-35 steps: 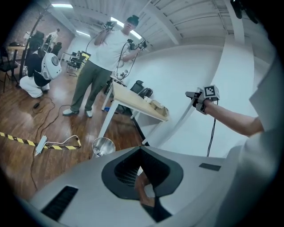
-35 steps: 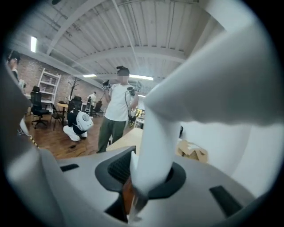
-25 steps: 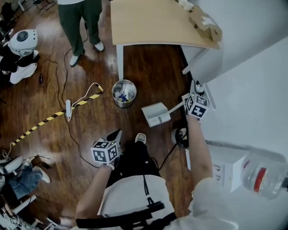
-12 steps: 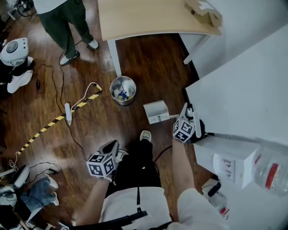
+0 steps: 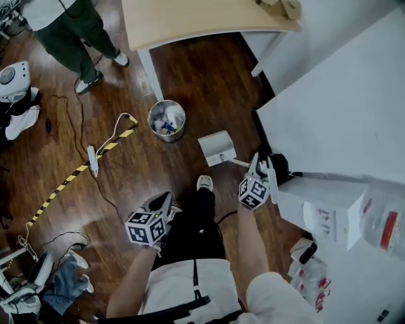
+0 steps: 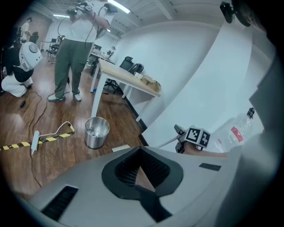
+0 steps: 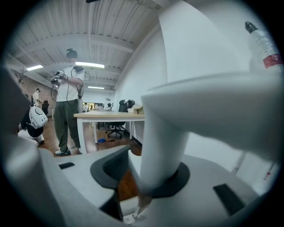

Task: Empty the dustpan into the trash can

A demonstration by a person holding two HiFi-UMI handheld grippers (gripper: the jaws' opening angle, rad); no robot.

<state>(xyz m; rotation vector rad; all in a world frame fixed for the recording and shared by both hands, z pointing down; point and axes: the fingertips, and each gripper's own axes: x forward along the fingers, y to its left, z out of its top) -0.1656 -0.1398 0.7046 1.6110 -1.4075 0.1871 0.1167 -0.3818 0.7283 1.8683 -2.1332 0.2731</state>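
Right gripper (image 5: 261, 166) has dropped and swung back toward the person since the earlier frame, now low beside the white box (image 5: 319, 205). Its fingers have just been opening. White dustpan handle (image 7: 164, 146) stands between them, against the right-hand finger, with a gap of floor showing on the other side; loose around it, not clamped.

Dustpan (image 5: 216, 147) keeps about the same spot relative to the trash can (image 5: 152, 126): just to its right, apart from it, mouth end away from the person. On the floor (image 5: 209, 82) or just over it, cannot tell which. It is upright, not tipped. Trash can is a round metal one, upright, with some scraps inside, near the leg of the wooden surface (image 5: 202, 19).

Left gripper (image 5: 163, 201) hangs low over the person's lap side, well apart from dustpan and can. Its fingers meet at the tips, nothing between them.

Person's shoe (image 5: 204, 183) sits between the two grippers, below the dustpan. Yellow-black tape (image 5: 69, 174) runs across the floor left of the can. Second person in green trousers (image 5: 69, 35) stands top left. Clear bottle (image 5: 380, 221) lies right of the white box.
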